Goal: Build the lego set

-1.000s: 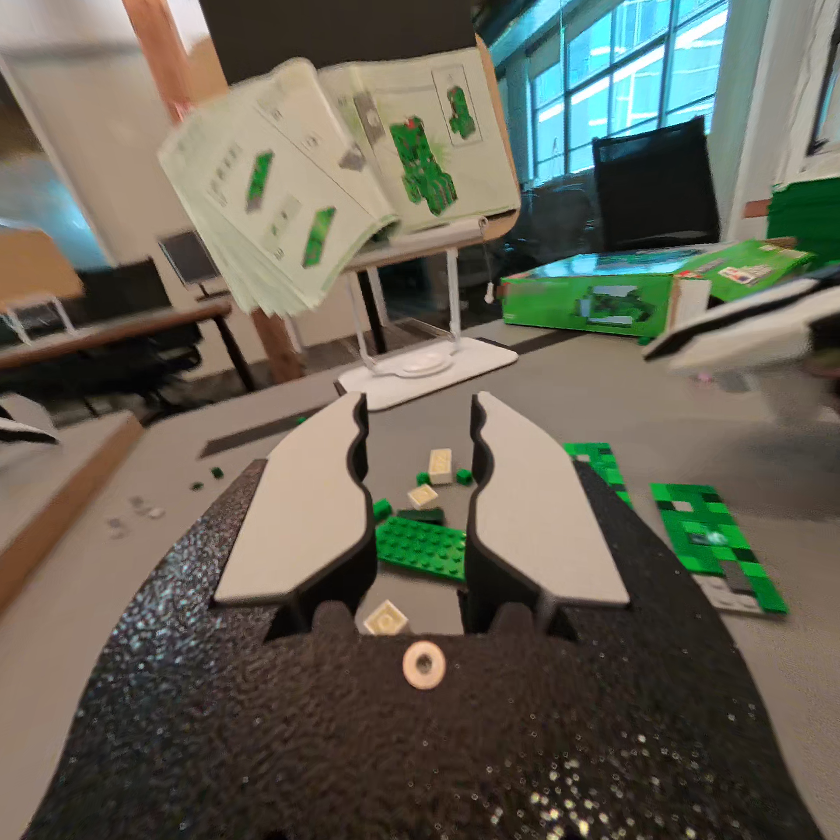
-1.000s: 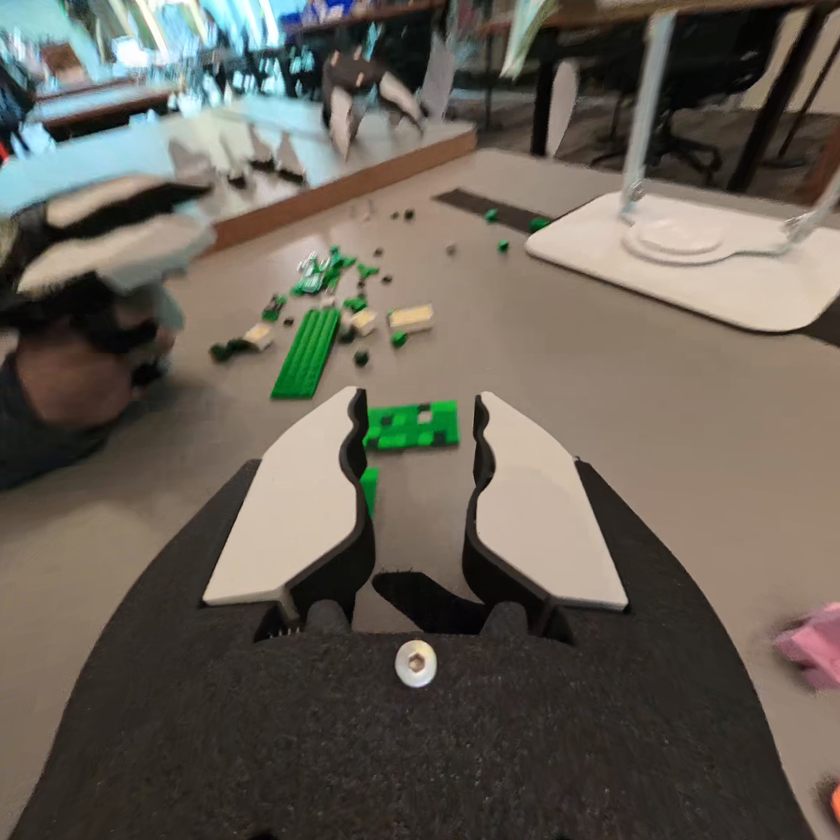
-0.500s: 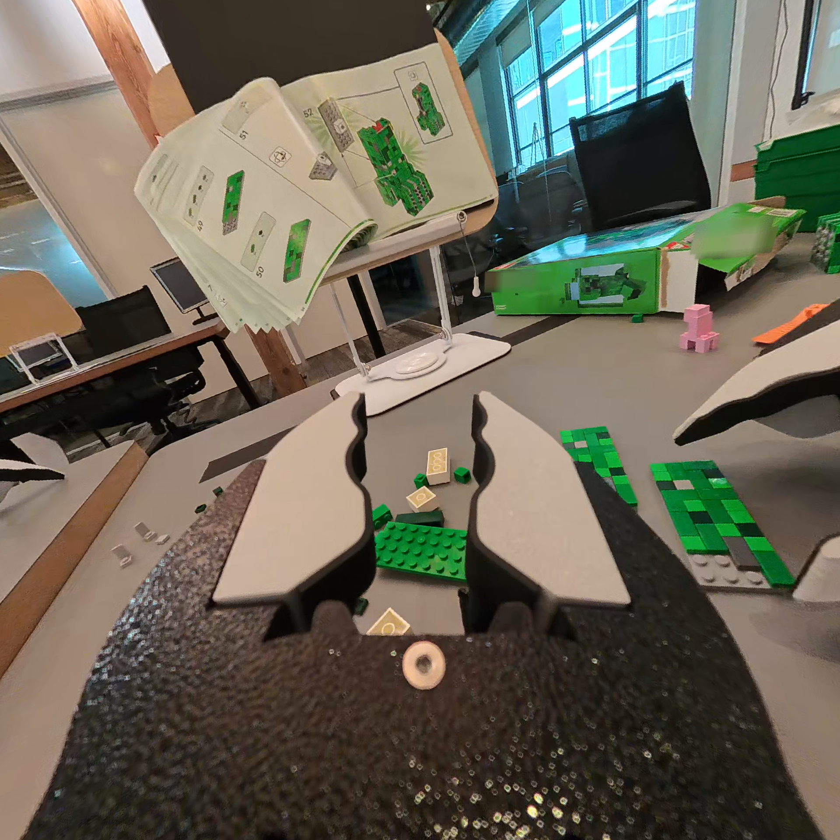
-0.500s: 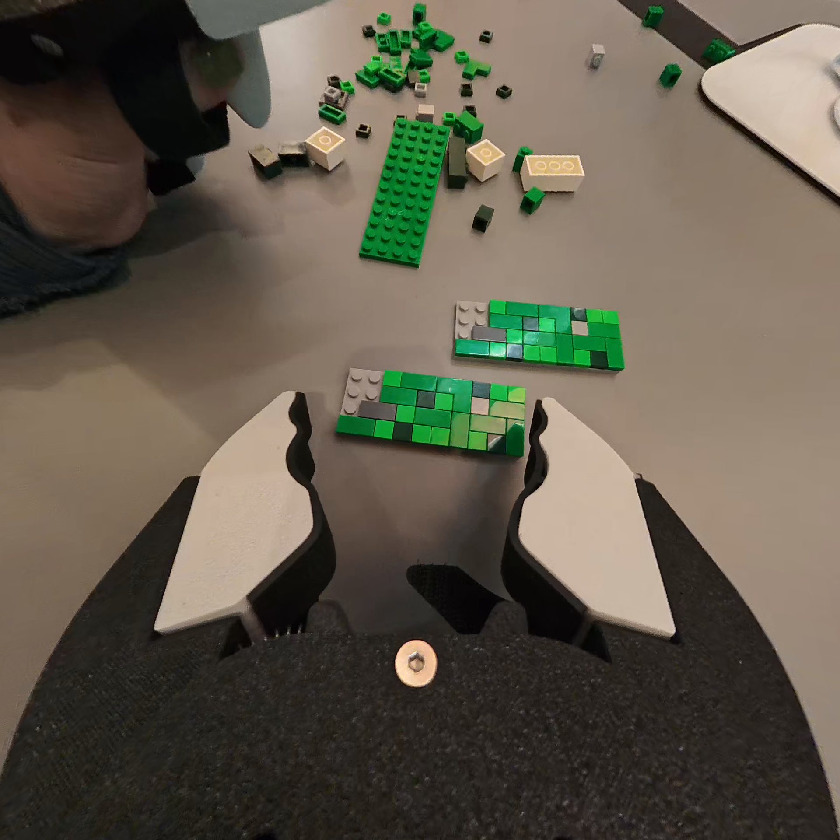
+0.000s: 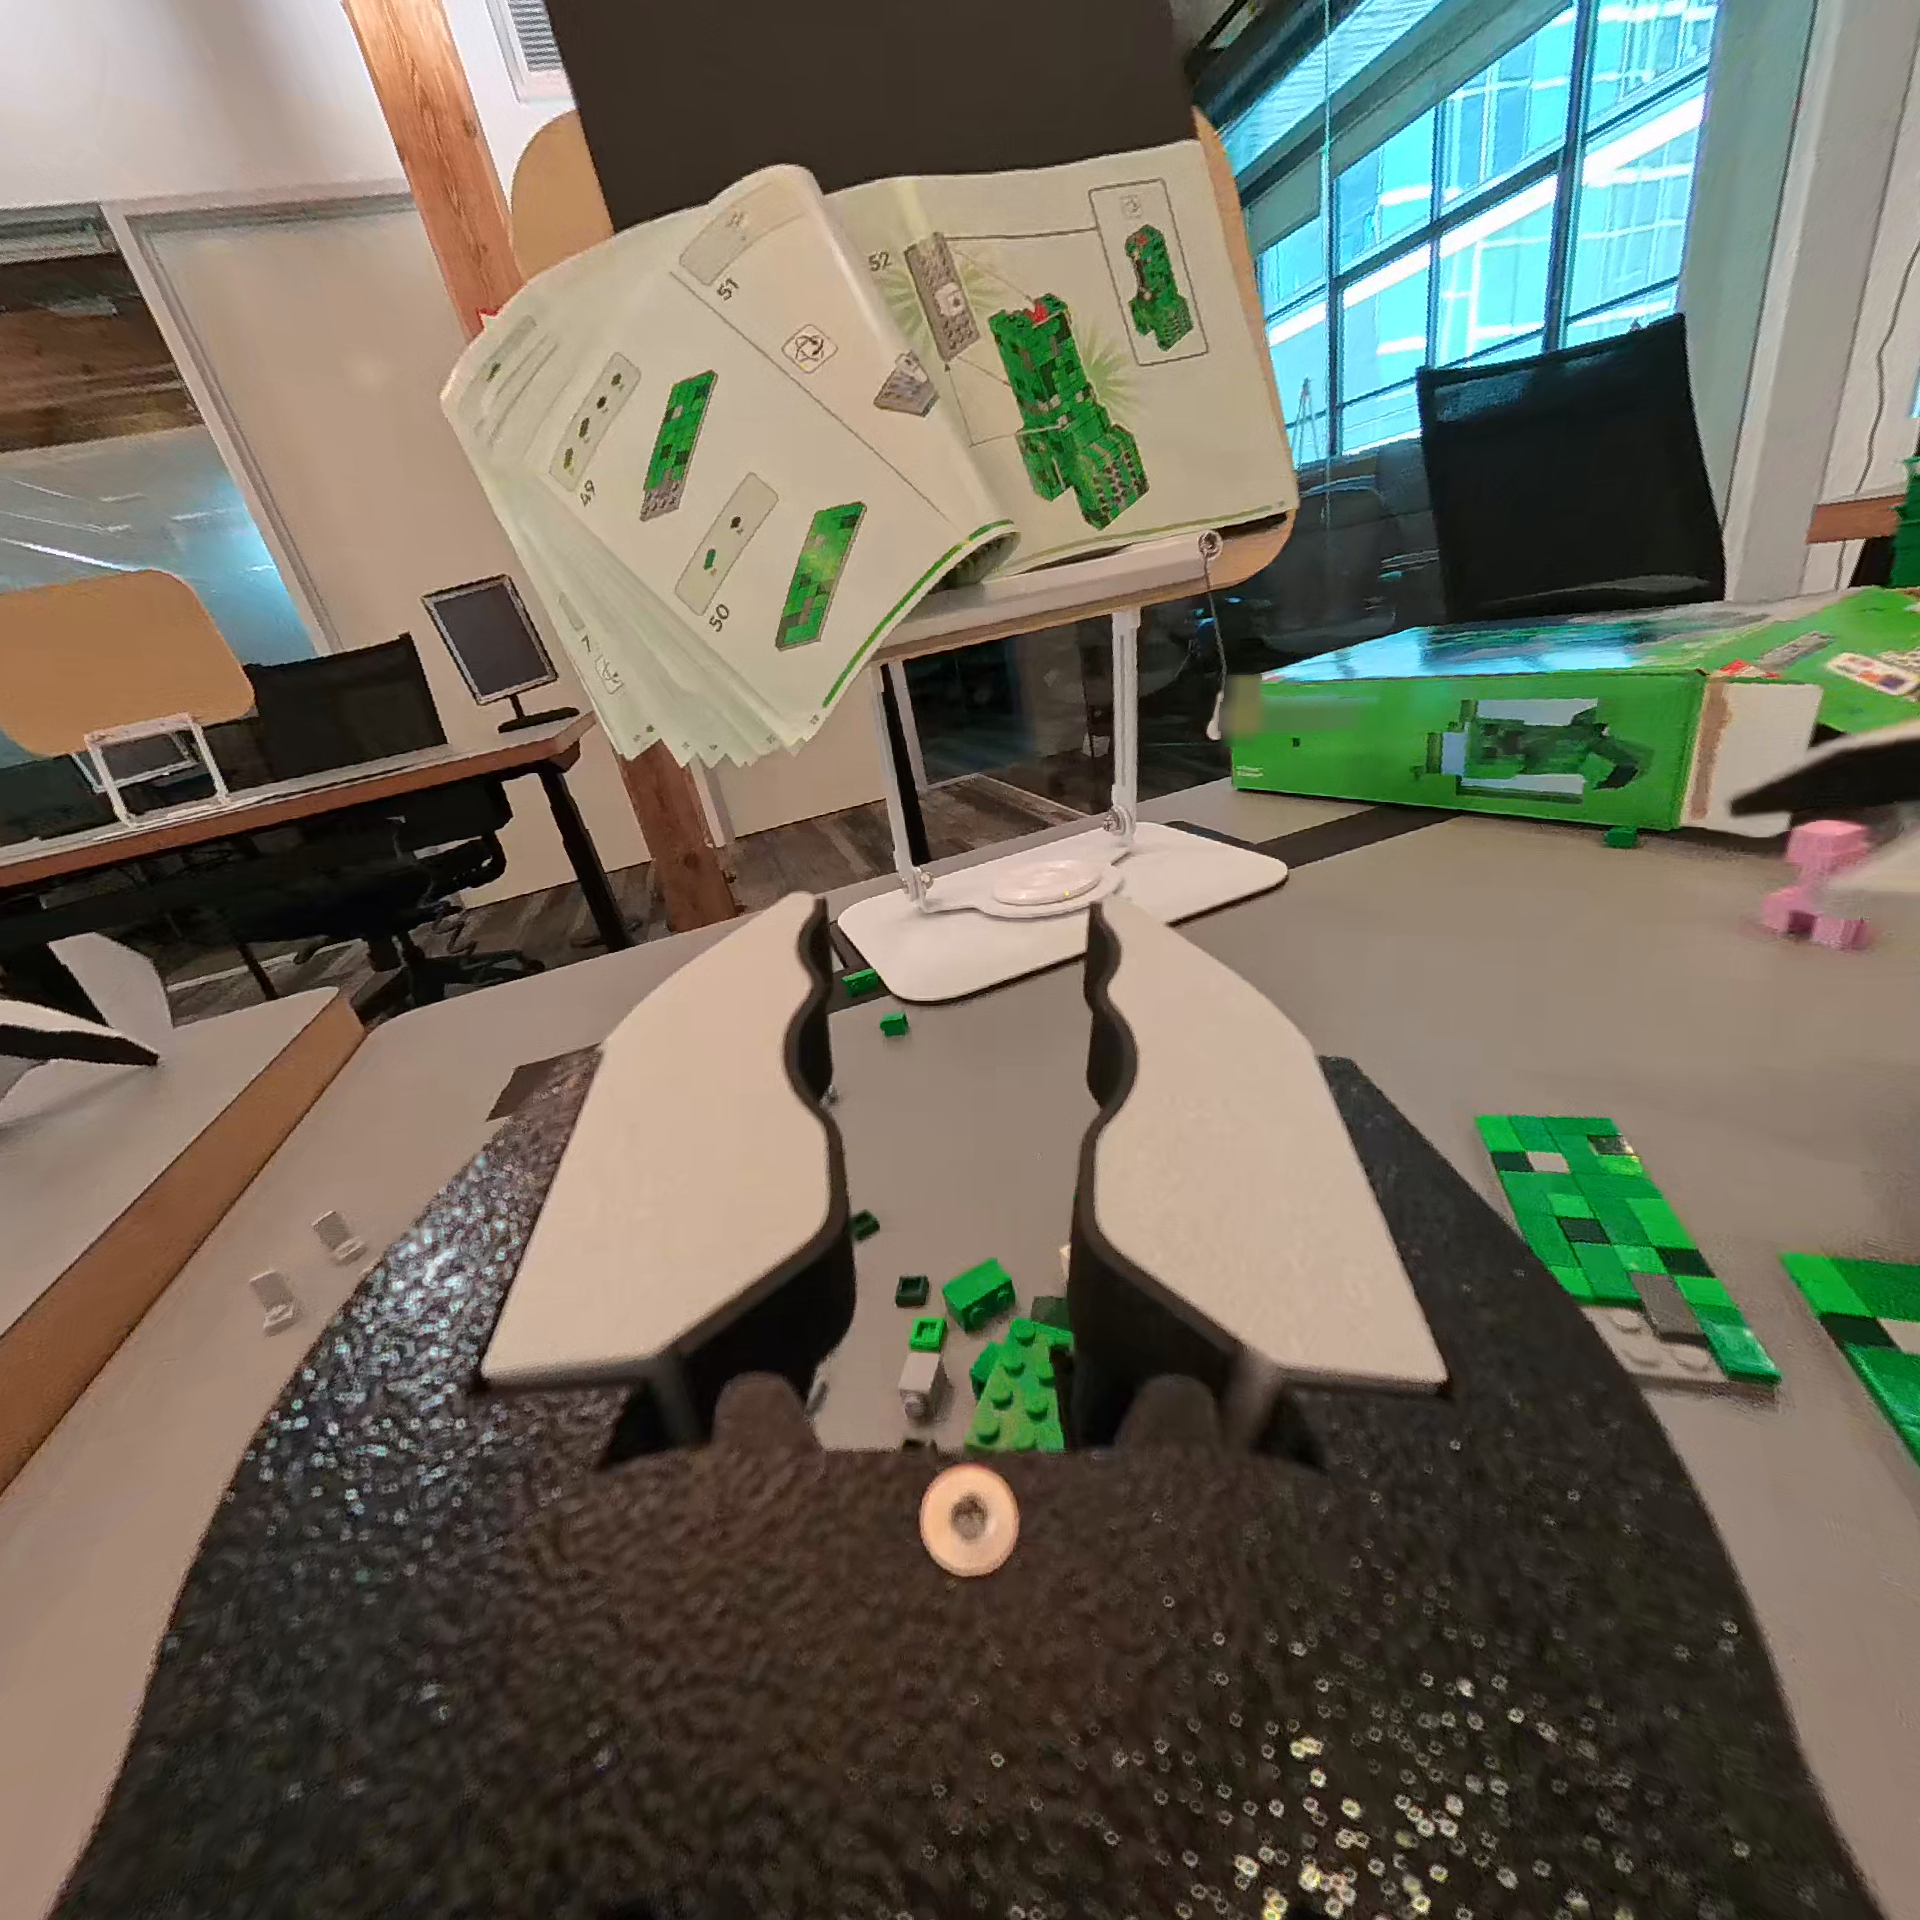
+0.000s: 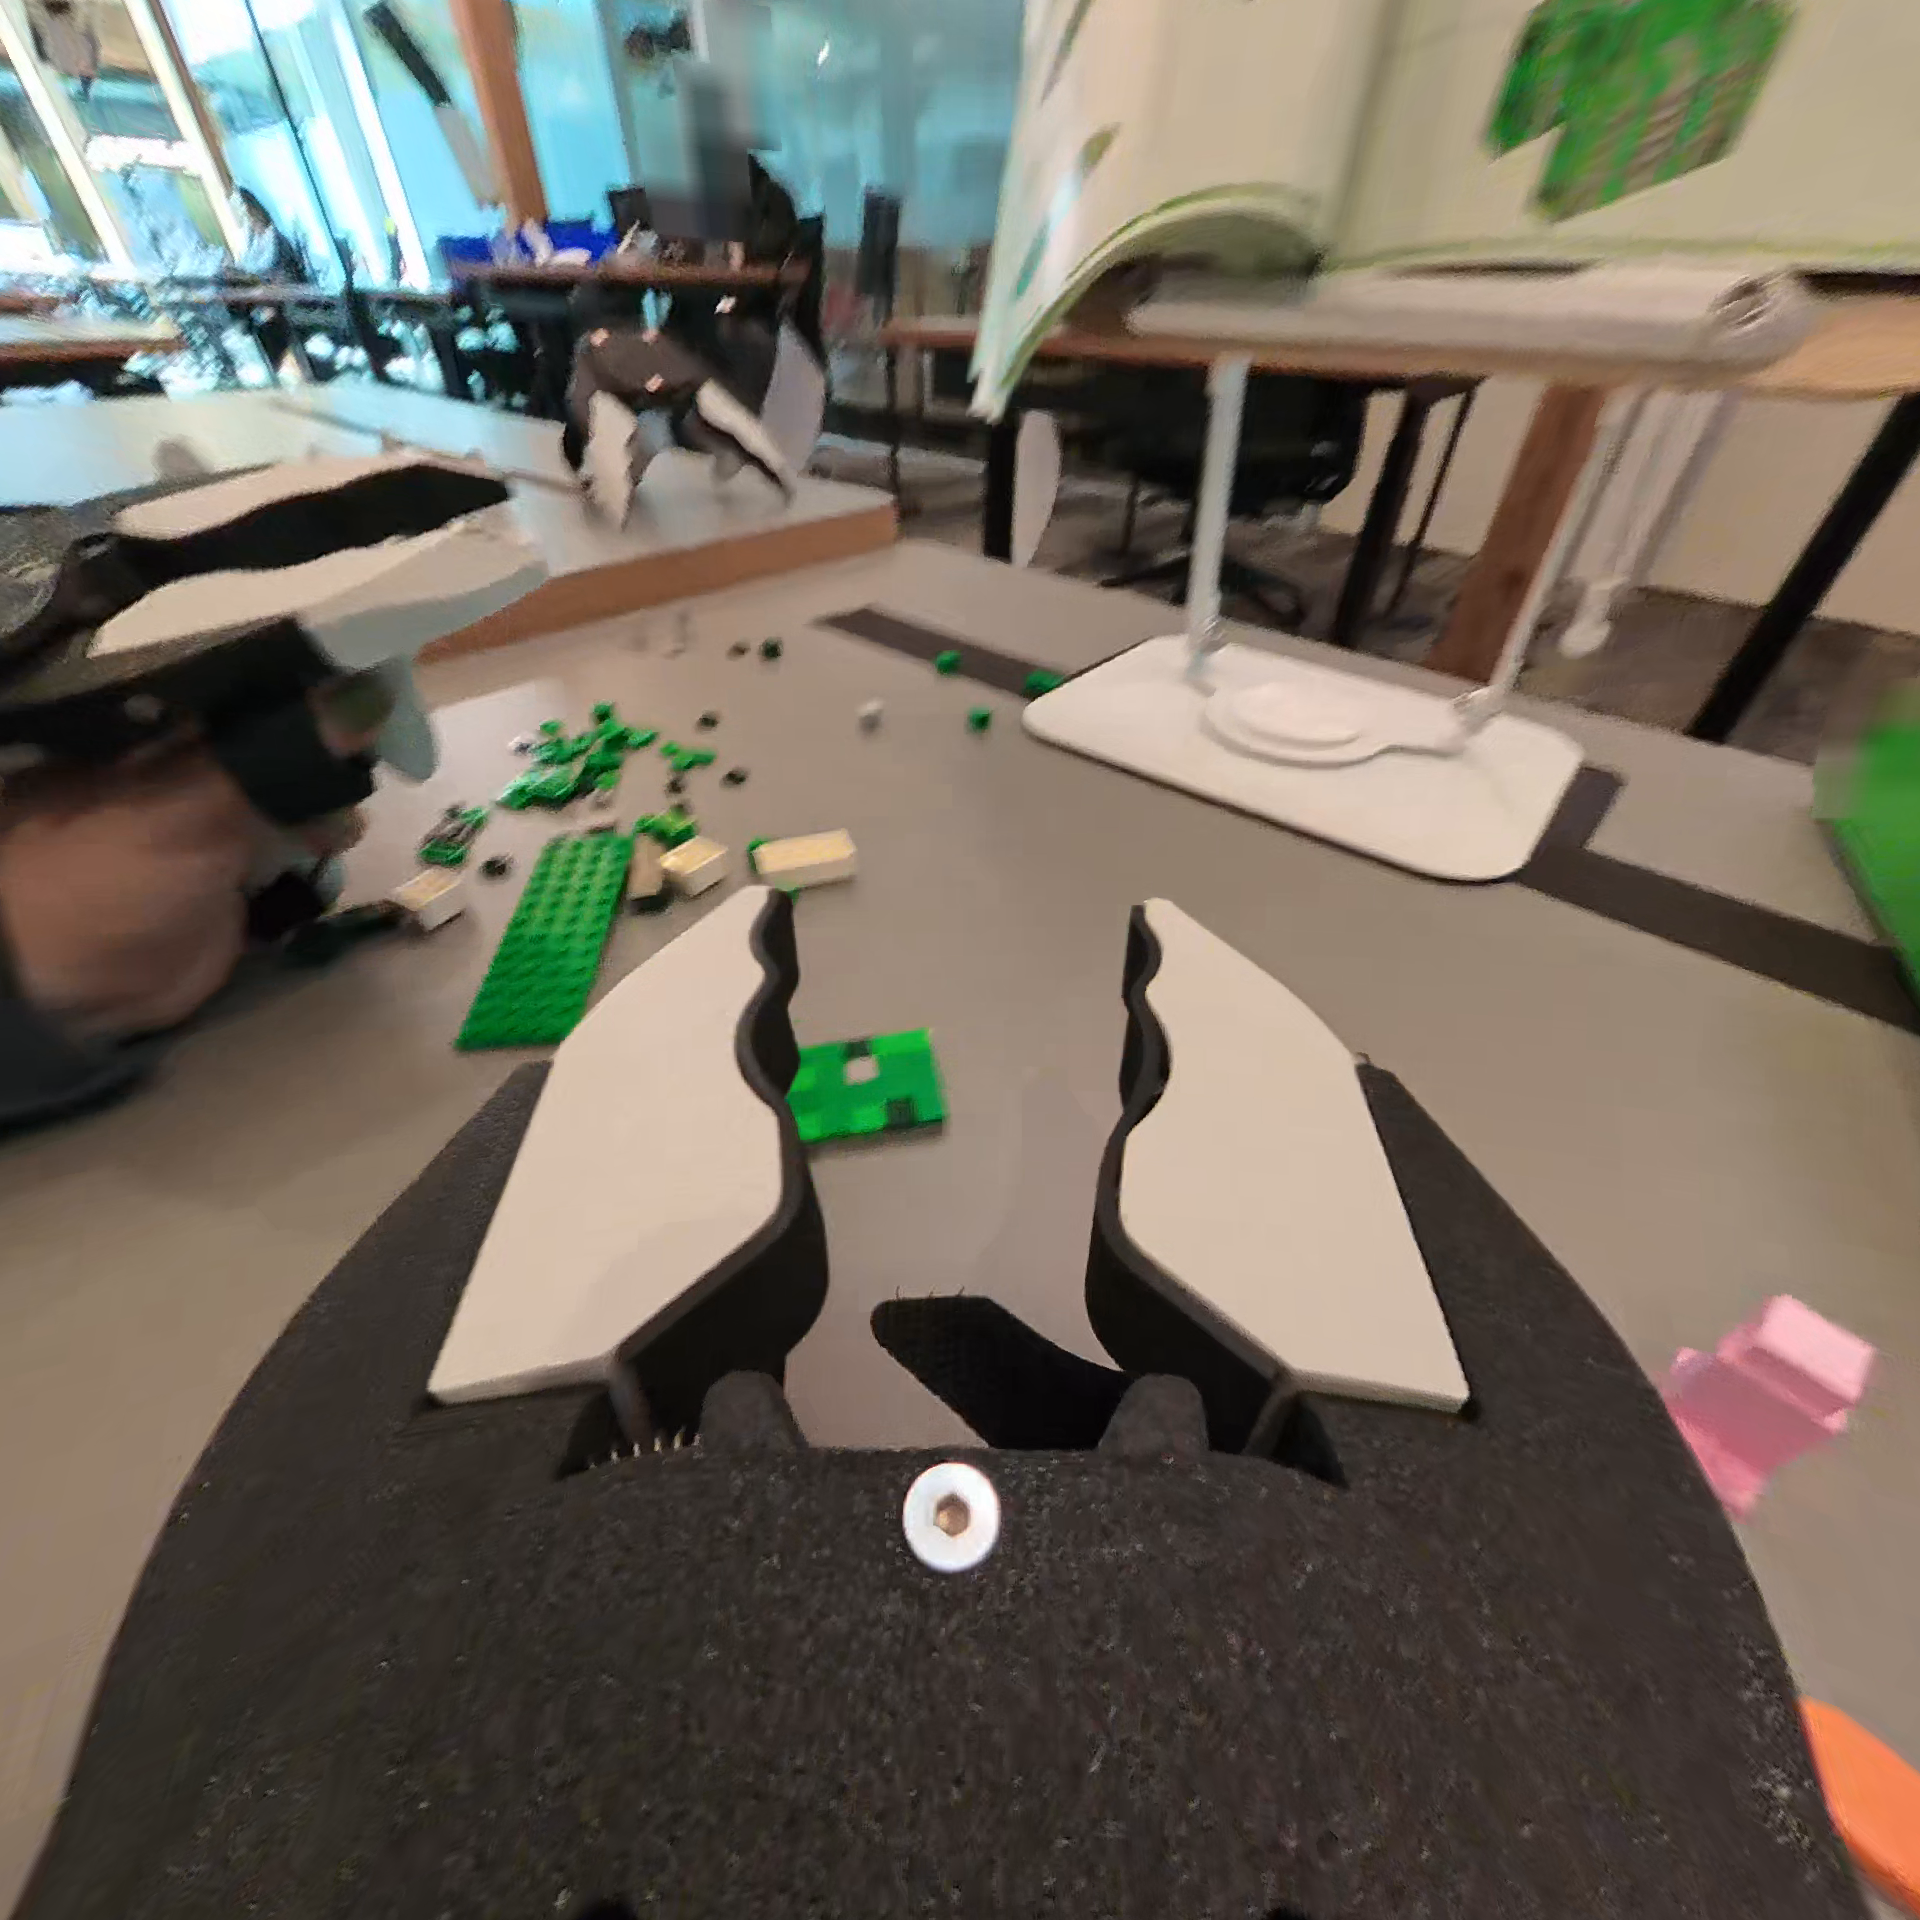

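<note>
Grey table [image 6: 1195, 1039] — both tools [image 5: 956, 935] [image 6: 961, 914] open, bare, above bricks [image 5: 977, 1294].

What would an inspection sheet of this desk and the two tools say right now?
Surface: grey table, dark strip across it.
Job's things: long green plate, patterned green panels, cream bricks.
Clutter: small green pieces, pink figure, green box.
Tools: left tool and right tool both open, holding nothing.
Cables: nothing seen.
Surroundings: open booklet on white stand, office desks, chairs, windows.
</note>
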A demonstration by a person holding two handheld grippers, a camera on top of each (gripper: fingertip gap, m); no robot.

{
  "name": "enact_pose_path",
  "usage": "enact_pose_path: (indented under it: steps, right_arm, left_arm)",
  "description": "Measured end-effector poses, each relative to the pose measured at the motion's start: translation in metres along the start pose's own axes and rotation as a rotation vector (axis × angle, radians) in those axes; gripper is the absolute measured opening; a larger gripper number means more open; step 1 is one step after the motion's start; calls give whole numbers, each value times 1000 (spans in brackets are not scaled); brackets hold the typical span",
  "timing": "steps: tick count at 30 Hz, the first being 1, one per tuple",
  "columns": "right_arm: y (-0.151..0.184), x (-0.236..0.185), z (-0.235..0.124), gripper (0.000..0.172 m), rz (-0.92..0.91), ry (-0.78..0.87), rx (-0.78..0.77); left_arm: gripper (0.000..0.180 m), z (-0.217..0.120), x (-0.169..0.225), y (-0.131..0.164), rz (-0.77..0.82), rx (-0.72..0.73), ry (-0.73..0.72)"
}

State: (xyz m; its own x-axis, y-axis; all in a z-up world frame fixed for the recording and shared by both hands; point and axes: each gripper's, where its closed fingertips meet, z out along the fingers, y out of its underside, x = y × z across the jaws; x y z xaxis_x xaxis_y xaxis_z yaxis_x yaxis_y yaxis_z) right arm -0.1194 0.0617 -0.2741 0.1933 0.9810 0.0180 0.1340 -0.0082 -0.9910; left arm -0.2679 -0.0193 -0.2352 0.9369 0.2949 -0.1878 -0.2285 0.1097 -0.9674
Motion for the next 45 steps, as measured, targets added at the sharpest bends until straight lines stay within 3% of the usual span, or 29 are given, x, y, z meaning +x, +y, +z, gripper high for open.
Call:
enact_pose_path:
  steps: [7, 9, 11, 14, 19, 23, 30, 45]
  right_arm:
    - [-18, 44, 34, 51, -16, 150, 128]
    - [-20, 61, 40, 50, -38, 237, 131]
    - [-24, 72, 48, 48, -23, 270, 154]
    - [-21, 73, 52, 48, 14, 243, 151]
    - [-28, 67, 49, 46, 33, 174, 218]
    - [-33, 61, 47, 45, 58, 112, 268]
    - [-32, 62, 47, 40, 67, 113, 265]
    - [-27, 47, 53, 30, -51, 94, 214]
  left_arm:
    - [43, -3, -2, -6, -46, 46, 25]
    - [31, -12, -11, -20, -4, 134, -30]
    - [31, -19, -20, -31, 85, 191, -69]
    - [31, -21, -48, -21, 162, 128, -163]
    - [35, -30, -100, -4, -3, 79, -276]
    - [36, -40, -125, 5, -34, 52, -340]
    - [36, -47, -138, 12, -70, 29, -368]
    - [36, -42, -128, 15, -84, 18, -312]
